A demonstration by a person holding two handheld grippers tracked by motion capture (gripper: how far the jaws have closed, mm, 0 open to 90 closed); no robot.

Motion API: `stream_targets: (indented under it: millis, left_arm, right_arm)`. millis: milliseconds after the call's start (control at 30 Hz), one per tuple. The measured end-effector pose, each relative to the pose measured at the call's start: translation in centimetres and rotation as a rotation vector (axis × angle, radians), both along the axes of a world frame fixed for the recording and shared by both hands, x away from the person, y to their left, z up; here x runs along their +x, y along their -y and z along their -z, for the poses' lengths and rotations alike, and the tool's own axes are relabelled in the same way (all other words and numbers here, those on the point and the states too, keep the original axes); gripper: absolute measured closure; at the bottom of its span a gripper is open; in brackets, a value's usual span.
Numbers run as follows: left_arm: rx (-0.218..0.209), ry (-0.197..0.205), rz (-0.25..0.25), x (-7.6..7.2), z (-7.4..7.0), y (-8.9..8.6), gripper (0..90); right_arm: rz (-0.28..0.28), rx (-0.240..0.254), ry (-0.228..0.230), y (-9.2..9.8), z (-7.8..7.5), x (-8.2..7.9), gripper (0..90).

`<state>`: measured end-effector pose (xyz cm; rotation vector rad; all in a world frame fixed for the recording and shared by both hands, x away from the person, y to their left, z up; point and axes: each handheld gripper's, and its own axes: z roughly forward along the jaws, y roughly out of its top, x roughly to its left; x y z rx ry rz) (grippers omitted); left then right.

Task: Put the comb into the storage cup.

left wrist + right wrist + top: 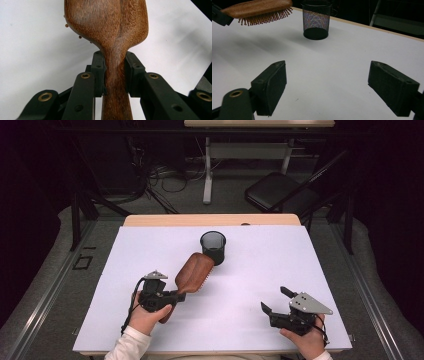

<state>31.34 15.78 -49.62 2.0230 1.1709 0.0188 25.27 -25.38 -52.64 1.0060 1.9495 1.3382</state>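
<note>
The left gripper (pixel 176 296) is clamped on the narrow neck of a wooden hairbrush (pixel 194 272), its two black pads pressing the handle from either side just below where the wood widens into the head. That hold looks deliberate: the neck is the slimmest part, so the jaws can close firmly round it, and the flare above would likely stop the brush sliding out. In the right gripper view the brush (pixel 258 9) hangs clear of the white table (pixel 250 285) with its bristles pointing down, roughly level, its far end reaching toward a black mesh cup (pixel 213 247) that stands upright near the back of the table. From above, the tip of the brush head lies just beside the cup's rim (whether it touches I cannot tell). My reading is that the brush is being carried toward the cup to be dropped in, and it would need tipping more upright first, since the head is wide for that opening.

The right gripper (pixel 276 301) rests low near the front right corner, well apart from brush and cup, jaws spread wide with nothing between them, apparently waiting
</note>
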Motion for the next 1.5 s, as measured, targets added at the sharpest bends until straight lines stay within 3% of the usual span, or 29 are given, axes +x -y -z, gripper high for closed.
stream_targets:
  millis: [233,433,767,1067,1500]
  left_arm:
    - [-0.004,0.007,0.011,0.4,-0.7,0.1,72.6]
    - [0.002,0.021,0.027,0.9,-1.5,0.5,72.6]
    - [-0.009,0.033,0.05,1.5,-2.3,1.4,72.6]
    - [-0.02,0.039,0.06,2.3,-2.9,1.9,72.6]
    - [-0.032,0.048,0.085,3.6,-3.4,3.4,72.6]
  right_arm:
    - [0.001,-0.003,-0.011,-0.3,-0.7,0.6,15.0]
    - [0.03,0.04,-0.087,-0.3,-1.6,1.7,15.0]
    - [0.044,0.059,-0.192,-0.7,-2.9,4.0,15.1]
    - [0.031,0.06,-0.237,-1.5,-3.8,5.6,15.1]
    - [0.05,0.102,-0.318,-3.0,-5.8,8.9,14.8]
